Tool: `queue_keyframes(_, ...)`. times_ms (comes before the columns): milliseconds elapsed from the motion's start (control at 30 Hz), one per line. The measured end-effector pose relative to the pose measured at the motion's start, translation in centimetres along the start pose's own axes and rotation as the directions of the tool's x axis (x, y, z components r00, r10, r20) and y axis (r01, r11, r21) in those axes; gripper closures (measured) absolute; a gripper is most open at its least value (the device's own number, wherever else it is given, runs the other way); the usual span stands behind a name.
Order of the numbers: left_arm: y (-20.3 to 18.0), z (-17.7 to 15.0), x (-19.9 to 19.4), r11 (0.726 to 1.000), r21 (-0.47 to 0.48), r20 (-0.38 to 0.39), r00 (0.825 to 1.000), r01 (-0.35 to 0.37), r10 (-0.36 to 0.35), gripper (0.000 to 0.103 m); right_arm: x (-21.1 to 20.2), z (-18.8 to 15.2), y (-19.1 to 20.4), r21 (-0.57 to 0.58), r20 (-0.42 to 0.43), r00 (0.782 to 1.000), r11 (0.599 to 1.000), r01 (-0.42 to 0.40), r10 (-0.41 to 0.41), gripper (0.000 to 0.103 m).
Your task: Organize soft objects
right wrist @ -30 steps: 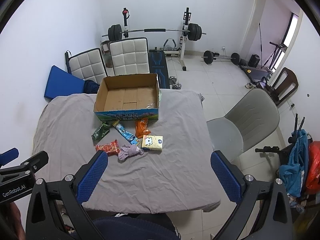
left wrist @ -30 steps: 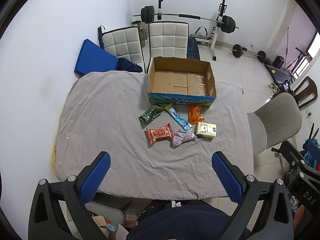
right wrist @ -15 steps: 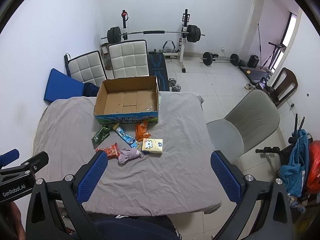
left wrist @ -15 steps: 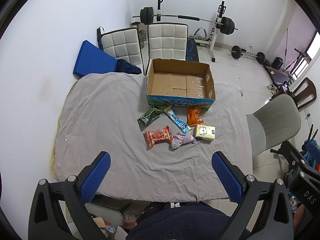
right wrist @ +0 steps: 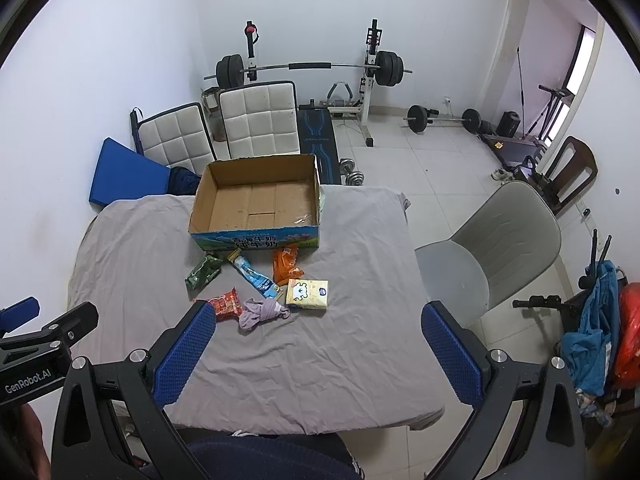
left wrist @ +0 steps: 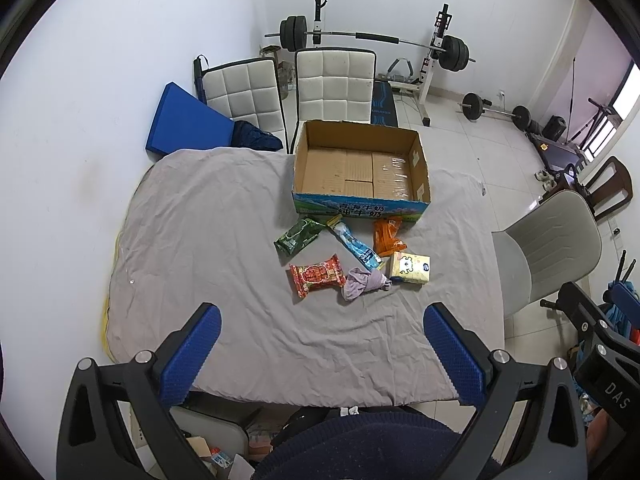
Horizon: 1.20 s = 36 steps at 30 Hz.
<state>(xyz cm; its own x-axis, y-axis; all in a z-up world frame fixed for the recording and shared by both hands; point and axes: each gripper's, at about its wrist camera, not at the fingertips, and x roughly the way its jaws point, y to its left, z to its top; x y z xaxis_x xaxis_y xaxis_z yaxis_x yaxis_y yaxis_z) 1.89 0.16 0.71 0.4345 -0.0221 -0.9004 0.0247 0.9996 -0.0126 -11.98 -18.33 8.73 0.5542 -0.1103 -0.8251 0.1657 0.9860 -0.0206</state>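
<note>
An open, empty cardboard box (left wrist: pixel 360 172) (right wrist: pixel 256 204) stands at the far side of a grey-clothed table (left wrist: pixel 200 240). In front of it lie a green packet (left wrist: pixel 298 236), a blue tube packet (left wrist: pixel 354 246), an orange packet (left wrist: pixel 387 236), a red packet (left wrist: pixel 317 275), a crumpled lilac cloth (left wrist: pixel 362 283) (right wrist: pixel 262 312) and a yellow tissue pack (left wrist: pixel 410 268) (right wrist: pixel 307 294). My left gripper (left wrist: pixel 320 354) and right gripper (right wrist: pixel 316 354) are both open and empty, held high above the table's near edge.
Two white padded chairs (left wrist: pixel 332 84) and a blue pad (left wrist: pixel 184 124) stand behind the table. A grey chair (right wrist: pixel 492 252) stands at the right. A barbell rack (right wrist: pixel 312 68) and weights are at the back wall. The left gripper's body (right wrist: pixel 36 344) shows in the right wrist view.
Both views shifted slightly, so the box and items sit a little lower and nearer in frame. Nothing on the table moved. Both grippers stay open.
</note>
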Motion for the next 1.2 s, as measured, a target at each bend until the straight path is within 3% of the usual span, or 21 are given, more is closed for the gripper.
queue_keyframes(1000, -1.0, 0.2, -0.6, 1.0, 0.011, 0.02, 1.0, -0.002, 0.001, 0.0, 0.0, 0.4, -0.3, 0.01, 0.009, 1.0, 1.0, -0.007, 0.007, 0.0)
queue_keyframes(1200, -1.6, 1.0, 0.8, 1.0, 0.027, 0.042, 0.999, -0.005, 0.004, 0.0, 1.7, 1.0, -1.4, 0.045, -0.023, 0.999, 0.999, -0.02, 0.022, 0.0)
